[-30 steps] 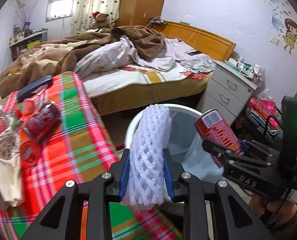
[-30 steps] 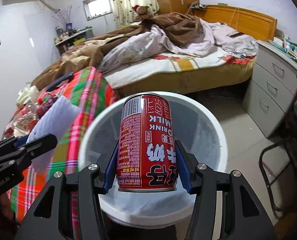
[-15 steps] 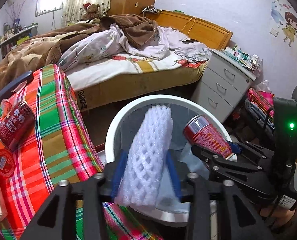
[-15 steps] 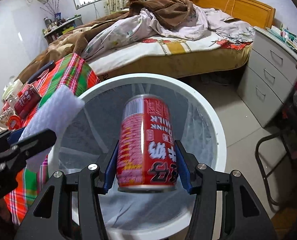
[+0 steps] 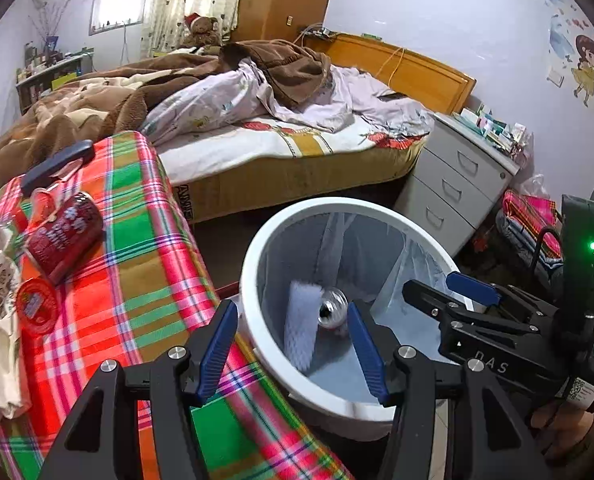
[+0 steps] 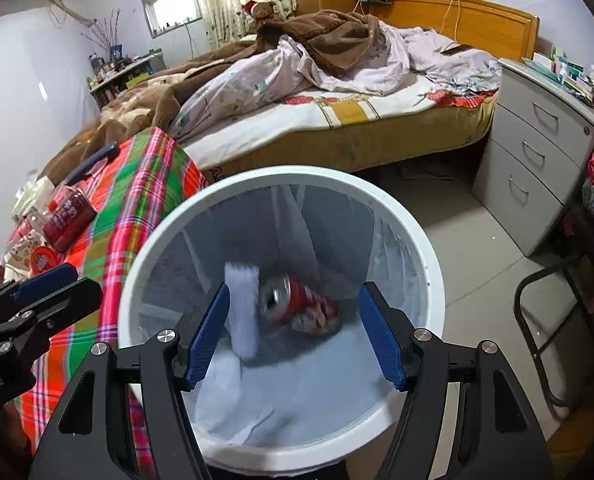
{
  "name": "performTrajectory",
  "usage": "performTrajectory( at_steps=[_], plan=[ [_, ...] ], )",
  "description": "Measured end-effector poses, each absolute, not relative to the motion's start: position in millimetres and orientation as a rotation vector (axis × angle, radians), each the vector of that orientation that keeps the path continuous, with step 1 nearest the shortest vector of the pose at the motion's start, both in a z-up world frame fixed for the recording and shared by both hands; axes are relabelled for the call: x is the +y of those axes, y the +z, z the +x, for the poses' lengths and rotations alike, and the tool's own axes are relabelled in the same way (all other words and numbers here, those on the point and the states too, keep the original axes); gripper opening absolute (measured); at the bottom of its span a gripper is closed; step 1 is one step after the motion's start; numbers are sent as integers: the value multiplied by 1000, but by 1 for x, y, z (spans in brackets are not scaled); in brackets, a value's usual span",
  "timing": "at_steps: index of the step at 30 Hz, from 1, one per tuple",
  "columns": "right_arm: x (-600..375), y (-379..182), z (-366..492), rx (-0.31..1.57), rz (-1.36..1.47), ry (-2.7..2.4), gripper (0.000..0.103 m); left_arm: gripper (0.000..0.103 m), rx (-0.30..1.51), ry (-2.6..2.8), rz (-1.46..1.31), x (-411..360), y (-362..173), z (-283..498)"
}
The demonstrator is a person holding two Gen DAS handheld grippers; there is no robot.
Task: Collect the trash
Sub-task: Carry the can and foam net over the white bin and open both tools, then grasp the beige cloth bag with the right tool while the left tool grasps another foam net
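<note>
1. Trash bin [image 6: 417,232]: round, white plastic rim, lined with a thin translucent bag; stands on the floor just beside the worktop [image 5: 145,280].
2. Foam net sleeve [image 6: 241,308]: white, soft mesh tube, blurred; inside the trash bin, near its bottom.
3. Drink can [image 6: 297,304]: red printed metal cylinder with a silver end, blurred, tilted on its side; inside the trash bin, just beside the foam net sleeve.
4. Left hand-held gripper [image 5: 293,344]: black frame, blue ribbed pads; jaws have just been opening, released, nothing between them; above the trash bin's near rim.
5. Right hand-held gripper [image 6: 293,336]: same build; jaws have just been opening, released and empty; over the trash bin's mouth.
6. Worktop: covered in red, green and orange plaid cloth; left of the trash bin.
7. Second red can [image 5: 63,240]: lying on its side on the worktop, well apart from the trash bin.
</note>
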State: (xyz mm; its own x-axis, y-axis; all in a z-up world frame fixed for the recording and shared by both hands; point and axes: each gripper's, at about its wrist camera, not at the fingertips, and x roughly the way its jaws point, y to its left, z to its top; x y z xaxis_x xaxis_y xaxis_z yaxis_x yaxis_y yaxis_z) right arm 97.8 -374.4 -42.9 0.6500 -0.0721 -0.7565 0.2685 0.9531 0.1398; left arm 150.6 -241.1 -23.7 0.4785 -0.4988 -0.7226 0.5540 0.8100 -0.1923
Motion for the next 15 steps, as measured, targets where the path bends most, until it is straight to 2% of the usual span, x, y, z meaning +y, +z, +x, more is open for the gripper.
performTrajectory(
  at_steps=[15],
  plan=[
    [-332, -14, 93, 747, 213, -123, 68, 57, 773, -536, 37, -174, 5, 125]
  ],
)
